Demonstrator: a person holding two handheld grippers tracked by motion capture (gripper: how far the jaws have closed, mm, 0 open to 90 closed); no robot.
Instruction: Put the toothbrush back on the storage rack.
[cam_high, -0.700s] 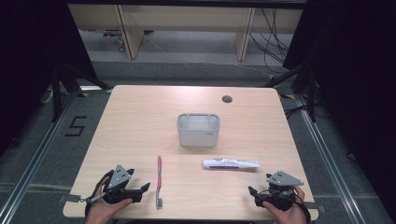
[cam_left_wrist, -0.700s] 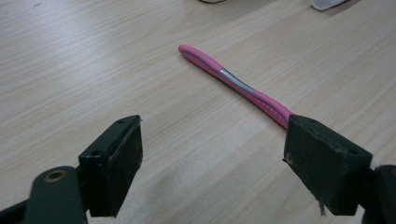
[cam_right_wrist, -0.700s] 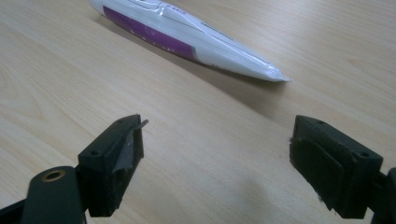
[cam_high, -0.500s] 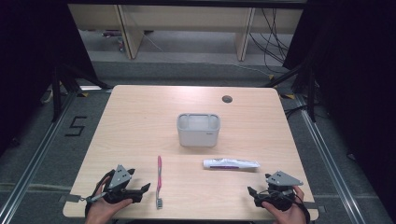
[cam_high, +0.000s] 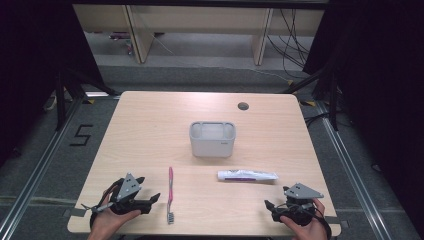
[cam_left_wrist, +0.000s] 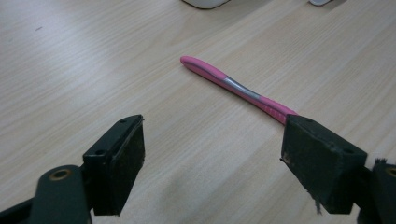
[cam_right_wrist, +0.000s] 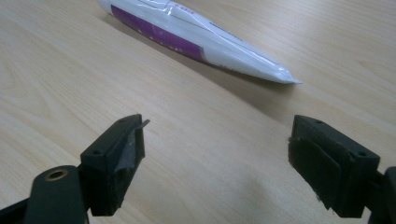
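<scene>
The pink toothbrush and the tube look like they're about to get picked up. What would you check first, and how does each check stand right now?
1. Left claw open: ok, jaws wide apart.
2. Right claw open: ok, jaws wide apart.
3. Pink toothbrush reachable: ok, it lies flat on the table just ahead of the left claw, partly behind one jaw.
4. Toothpaste tube free: ok, it lies flat beyond the right claw, untouched.
5. Grey holder upright, opening up: ok.
6. Holder empty: cannot tell for sure.
</scene>
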